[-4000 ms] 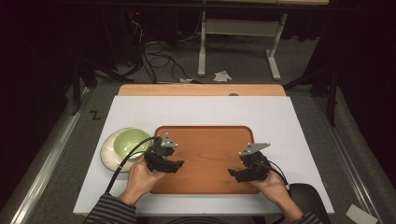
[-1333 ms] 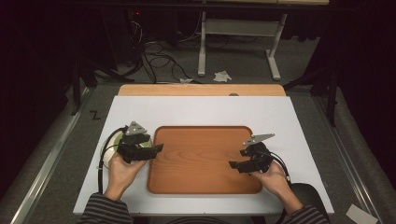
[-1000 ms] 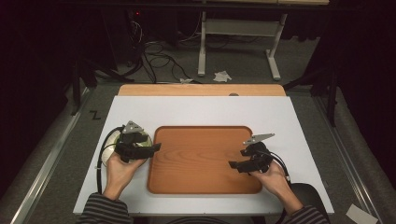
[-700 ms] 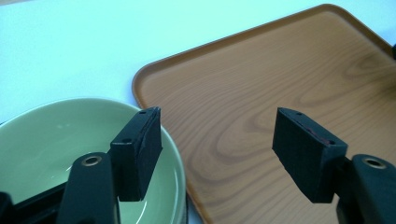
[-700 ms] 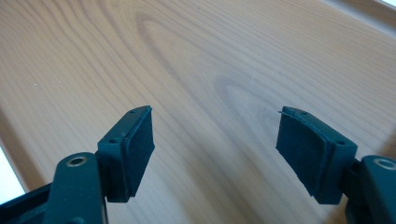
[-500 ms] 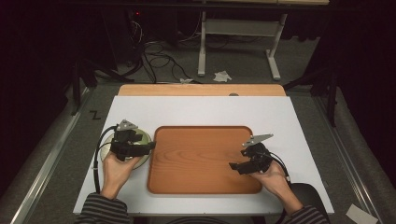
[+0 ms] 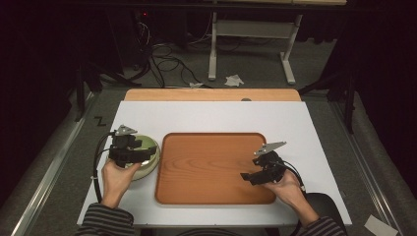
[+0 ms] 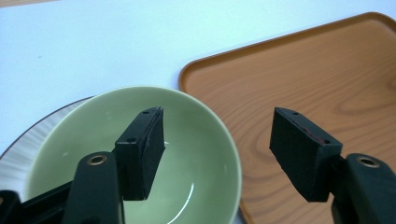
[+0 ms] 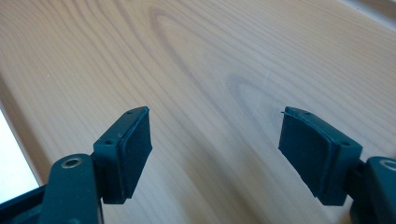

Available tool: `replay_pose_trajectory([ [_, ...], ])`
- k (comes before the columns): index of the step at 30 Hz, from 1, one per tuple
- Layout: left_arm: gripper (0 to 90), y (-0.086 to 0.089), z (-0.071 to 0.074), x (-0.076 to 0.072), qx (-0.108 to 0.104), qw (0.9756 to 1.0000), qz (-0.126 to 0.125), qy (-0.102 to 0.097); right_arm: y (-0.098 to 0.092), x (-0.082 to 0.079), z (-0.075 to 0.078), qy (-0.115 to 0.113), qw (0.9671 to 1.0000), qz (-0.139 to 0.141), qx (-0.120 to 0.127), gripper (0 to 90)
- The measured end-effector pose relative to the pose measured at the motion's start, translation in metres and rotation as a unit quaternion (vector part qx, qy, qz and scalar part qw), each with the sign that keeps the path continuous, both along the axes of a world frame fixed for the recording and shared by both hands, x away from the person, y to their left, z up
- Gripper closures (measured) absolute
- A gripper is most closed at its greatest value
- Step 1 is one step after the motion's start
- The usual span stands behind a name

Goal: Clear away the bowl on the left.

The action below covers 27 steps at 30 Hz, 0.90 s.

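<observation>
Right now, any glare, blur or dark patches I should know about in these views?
High view: table evenly lit, surroundings dark. Left gripper view: a bright glint inside the bowl, pads slightly soft. Right gripper view: a pale sheen on the tray, far grain blurred.

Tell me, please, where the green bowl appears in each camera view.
High view: the green bowl is at the left, beside the wooden tray, under the left gripper.
Left gripper view: bottom left, behind one jaw, which is inside it.
Right gripper view: not in it.
Shared landmark: the tray.
</observation>
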State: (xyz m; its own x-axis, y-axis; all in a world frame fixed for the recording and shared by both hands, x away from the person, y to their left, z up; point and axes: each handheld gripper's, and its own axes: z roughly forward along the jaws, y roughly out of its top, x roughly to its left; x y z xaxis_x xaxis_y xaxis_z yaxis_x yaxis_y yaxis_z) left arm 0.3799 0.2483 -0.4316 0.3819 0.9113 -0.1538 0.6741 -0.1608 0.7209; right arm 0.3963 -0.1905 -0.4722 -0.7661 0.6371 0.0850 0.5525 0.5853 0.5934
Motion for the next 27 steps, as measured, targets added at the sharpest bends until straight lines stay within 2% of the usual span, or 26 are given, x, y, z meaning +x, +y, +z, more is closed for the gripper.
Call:
replay_pose_trajectory([
  [5,35.0,0.008,0.0,0.001,0.002,0.9999,0.016,0.001,-0.001,0.0,0.0,0.003,1.0,0.005,0.0,27.2],
  [13,36.6,0.02,-0.004,0.004,0.017,0.9989,0.039,0.019,0.001,0.0,-0.001,0.009,0.9999,0.006,-0.001,27.9],
  [20,36.5,0.029,-0.007,0.006,0.019,0.9978,0.058,0.025,0.001,0.001,-0.002,0.011,0.9999,0.004,-0.001,28.3],
  [23,36.2,0.034,-0.008,0.007,0.022,0.997,0.07,0.025,0.0,0.001,-0.003,0.009,0.9999,0.014,-0.002,28.4],
  [27,35.4,0.039,-0.009,0.008,0.022,0.996,0.081,0.029,0.0,0.001,-0.002,0.01,0.9999,0.008,-0.002,28.4],
])
